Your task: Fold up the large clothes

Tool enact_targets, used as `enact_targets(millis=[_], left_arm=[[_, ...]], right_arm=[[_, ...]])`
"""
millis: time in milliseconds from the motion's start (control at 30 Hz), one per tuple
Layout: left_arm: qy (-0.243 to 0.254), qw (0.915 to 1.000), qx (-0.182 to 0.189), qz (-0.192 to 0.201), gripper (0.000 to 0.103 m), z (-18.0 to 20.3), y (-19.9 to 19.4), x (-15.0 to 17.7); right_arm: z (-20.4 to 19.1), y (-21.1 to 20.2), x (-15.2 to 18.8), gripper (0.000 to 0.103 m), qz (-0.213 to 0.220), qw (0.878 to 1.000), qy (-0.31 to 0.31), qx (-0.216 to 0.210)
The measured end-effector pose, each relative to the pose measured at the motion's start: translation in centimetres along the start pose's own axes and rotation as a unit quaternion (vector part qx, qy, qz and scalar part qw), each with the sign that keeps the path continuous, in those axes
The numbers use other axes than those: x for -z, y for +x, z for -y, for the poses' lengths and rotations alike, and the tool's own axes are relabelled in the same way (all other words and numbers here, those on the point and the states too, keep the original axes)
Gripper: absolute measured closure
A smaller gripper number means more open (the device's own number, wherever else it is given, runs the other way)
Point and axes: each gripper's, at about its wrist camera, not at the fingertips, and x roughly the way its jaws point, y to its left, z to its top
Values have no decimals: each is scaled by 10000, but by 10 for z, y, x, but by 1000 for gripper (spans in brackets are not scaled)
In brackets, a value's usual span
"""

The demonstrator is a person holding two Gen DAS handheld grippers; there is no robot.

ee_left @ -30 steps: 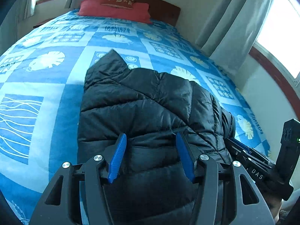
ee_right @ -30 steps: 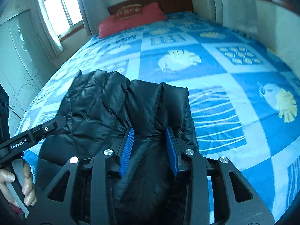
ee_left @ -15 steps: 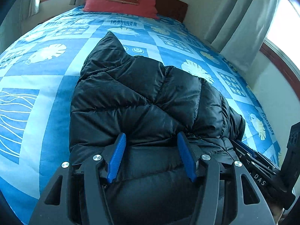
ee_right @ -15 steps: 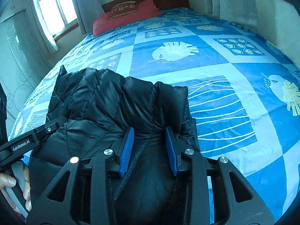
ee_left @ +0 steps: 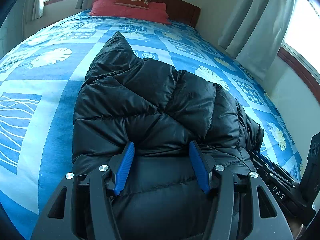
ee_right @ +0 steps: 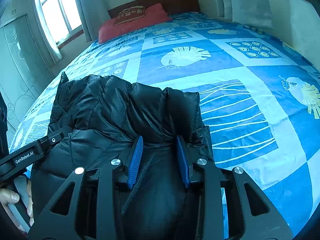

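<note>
On the left gripper's (ee_right: 30, 154) black side bar, white letters read "GenRobot.AI"; the right gripper (ee_left: 278, 190) shows "DAS". Between them a shiny, black, quilted puffer jacket (ee_left: 160, 108) lies bunched on the blue patterned bedsheet (ee_right: 240, 104). Both grippers' ribbed blue pads pinch thick folds of its near edge.

Black puffer jacket (ee_left: 152, 104) on blue bedspread (ee_left: 40, 92)

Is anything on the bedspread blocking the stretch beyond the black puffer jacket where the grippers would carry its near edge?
Nothing visible does. Beyond the black puffer jacket the blue bedspread is bare up to the red pillow. Both grippers already clamp the jacket's near edge.
</note>
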Motion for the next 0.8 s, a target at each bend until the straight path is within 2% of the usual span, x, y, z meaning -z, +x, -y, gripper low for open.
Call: enact_targets(millis=[267,500,567,667,733,800], left_arm=[[38,10000,-45,12,46,2,0,0],[51,9999,12,-91,46,3,-15,-10],[-33,9999,49,-122,45,1,-24,-12],[-302,9994,164,-94,44,-8,-42,-14],[-480,9988,130,-21,43,-17,-55,-12],[-801,9967,72,91,39,-32,-70,-8]], right_arm=[[-2,-1,0,70,47,10000,-32,48],[-7,-17,-5,68,30,9998,-177,125],[-8,-24,-7,66,29,9998,-157,122],[-7,-41,-9,56,99,9999,-22,48],[-5,-55,-10,47,215,9996,36,166],[1,-71,-11,46,336,9992,176,155]])
